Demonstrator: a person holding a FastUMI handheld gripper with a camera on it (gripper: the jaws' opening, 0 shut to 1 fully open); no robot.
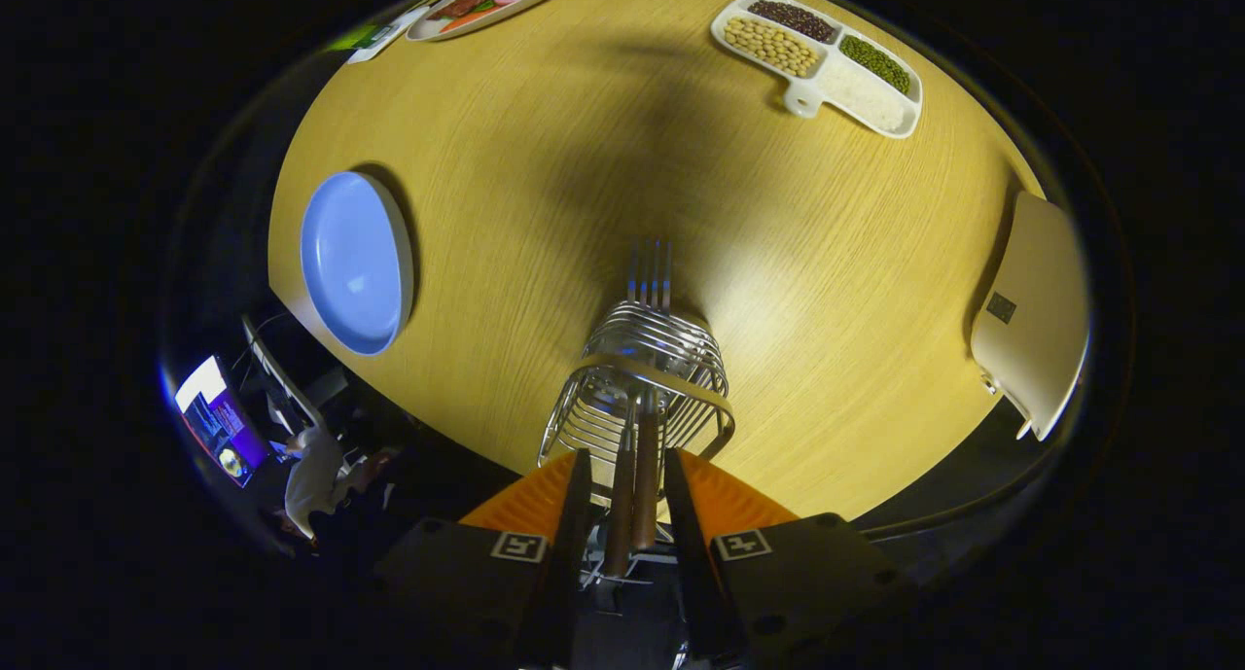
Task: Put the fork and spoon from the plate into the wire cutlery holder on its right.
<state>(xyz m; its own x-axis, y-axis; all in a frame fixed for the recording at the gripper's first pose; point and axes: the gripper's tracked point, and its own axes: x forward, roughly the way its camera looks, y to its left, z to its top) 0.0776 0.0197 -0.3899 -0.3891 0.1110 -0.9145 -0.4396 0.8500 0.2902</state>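
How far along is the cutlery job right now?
Done: the blue plate is bare, and fork tines rise beyond the wire holder. In hand: two wooden handles stand in the holder between the claw fingers; contact unclear. Left: confirm the spoon, withdraw.

- The gripper (622,500) shows 2 long, flat fingers (572,514) narrowing toward their tips.
- Behind each finger sits a wedge-shaped ribbed panel (725,500).
- 2 dark, boxy carriage blocks (807,563) bear the fingers, each with 1 square black-and-white marker tag (518,546).
- Small round screw holes (768,623) dot the blocks.
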